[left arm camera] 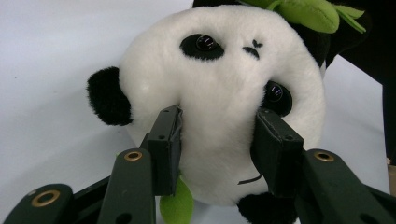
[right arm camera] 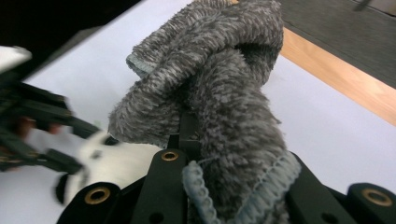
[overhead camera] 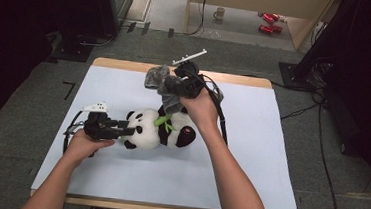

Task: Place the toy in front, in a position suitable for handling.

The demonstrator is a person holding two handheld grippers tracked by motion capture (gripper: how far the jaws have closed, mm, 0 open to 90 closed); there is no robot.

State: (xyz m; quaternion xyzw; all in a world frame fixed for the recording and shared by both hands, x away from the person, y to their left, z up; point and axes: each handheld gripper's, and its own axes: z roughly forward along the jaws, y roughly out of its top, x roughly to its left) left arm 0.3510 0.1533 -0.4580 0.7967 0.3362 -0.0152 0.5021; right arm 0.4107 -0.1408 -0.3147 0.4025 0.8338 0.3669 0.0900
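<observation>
A black and white plush panda [overhead camera: 156,129] with green leaves lies on its side on the white table top [overhead camera: 249,164]. My left gripper [overhead camera: 124,128] is at its head; in the left gripper view the two jaws press into the panda's white face [left arm camera: 219,116] from both sides. My right gripper [overhead camera: 175,86] is raised above the panda, shut on a fuzzy grey cloth [overhead camera: 165,85]. In the right gripper view the grey cloth [right arm camera: 219,107] bunches up between the jaws and hangs over them, with the panda [right arm camera: 112,163] blurred below it.
The table has a wooden rim [overhead camera: 240,80] at its far edge. On the floor beyond are a mug [overhead camera: 220,13] and red cans [overhead camera: 269,22]. Dark equipment stands at both sides, and cables [overhead camera: 321,140] run along the right.
</observation>
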